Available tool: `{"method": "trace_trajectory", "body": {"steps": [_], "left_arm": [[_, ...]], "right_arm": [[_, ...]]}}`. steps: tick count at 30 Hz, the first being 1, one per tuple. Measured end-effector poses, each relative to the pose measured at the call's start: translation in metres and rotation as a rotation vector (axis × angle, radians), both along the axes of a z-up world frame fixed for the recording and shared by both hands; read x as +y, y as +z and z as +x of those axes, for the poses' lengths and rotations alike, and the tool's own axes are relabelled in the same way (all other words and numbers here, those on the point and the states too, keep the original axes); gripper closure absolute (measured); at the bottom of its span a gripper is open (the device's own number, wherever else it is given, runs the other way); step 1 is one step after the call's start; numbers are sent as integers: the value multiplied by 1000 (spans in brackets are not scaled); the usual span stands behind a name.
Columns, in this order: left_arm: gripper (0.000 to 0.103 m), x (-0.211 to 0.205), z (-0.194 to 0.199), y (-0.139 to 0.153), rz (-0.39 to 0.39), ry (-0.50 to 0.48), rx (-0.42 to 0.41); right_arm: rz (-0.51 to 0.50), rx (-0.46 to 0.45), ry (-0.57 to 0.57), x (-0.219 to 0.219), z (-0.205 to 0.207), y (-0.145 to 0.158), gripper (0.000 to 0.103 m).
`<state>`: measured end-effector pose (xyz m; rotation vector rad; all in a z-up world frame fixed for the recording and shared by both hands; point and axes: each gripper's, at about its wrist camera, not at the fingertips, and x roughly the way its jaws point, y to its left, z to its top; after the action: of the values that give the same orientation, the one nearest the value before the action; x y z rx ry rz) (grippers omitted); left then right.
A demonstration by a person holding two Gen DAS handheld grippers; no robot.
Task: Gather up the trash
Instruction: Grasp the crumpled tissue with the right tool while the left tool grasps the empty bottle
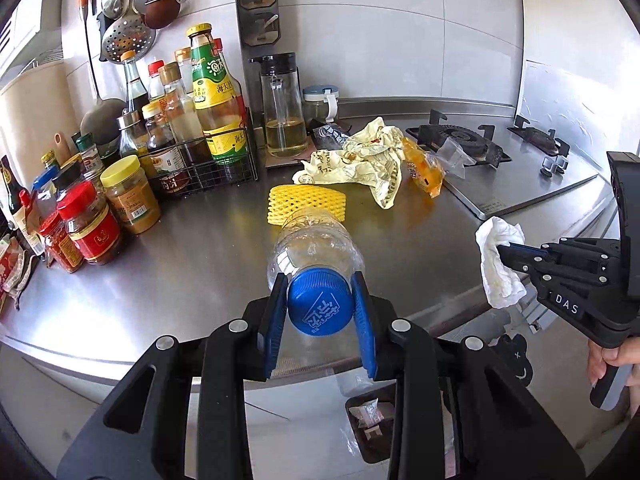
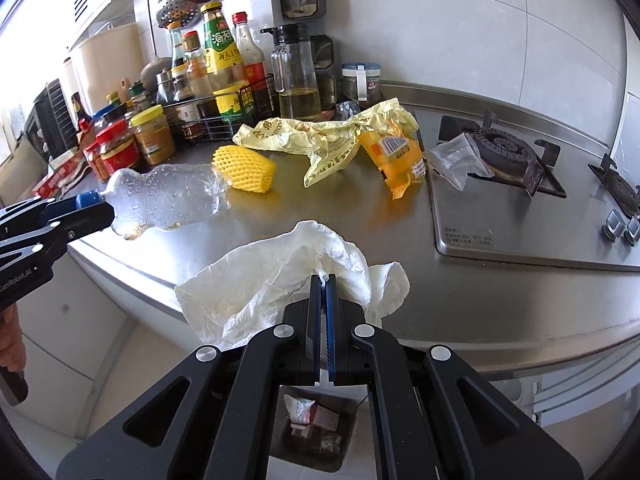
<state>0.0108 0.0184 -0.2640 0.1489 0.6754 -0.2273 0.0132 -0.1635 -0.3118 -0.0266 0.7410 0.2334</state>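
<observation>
Two grippers up off the steel counter [image 1: 200, 264], each loaded. Left gripper [image 1: 320, 304]: jaws part-open, blue pads pressed on either side of the blue cap [image 1: 316, 300] of a clear plastic bottle [image 1: 316, 244]; bottle sticks out ahead, body crumpled, droplets inside, clear of the counter in the right wrist view. Right gripper [image 2: 324, 280]: jaws fully closed, a fold of white paper towel [image 2: 280, 272] pinched between the pads, the rest hanging loose around the fingers near the counter's front edge.

Trash on the counter: yellow foam fruit net [image 2: 245, 170], crumpled pale-yellow wrapper [image 2: 324, 136], orange snack packet [image 2: 396, 156], clear plastic bag [image 2: 452, 160] lying on the corner of the gas hob [image 2: 520, 216]. Wrapper and packet touch; net sits just left of them.

Below the counter edge, bin [image 2: 308, 420] on the floor with scraps inside
</observation>
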Motion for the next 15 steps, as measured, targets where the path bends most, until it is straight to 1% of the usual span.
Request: {"method": "trace_trajectory", "body": {"steps": [10,15], "left_arm": [[73,-6,-49,6,-29,-17,-19],[73,-10,-72,12,-23,-10,-34]], "right_arm": [[0,17,16,4,-31,-13,99],[5,26,18,5,-45,-19,99]]}}
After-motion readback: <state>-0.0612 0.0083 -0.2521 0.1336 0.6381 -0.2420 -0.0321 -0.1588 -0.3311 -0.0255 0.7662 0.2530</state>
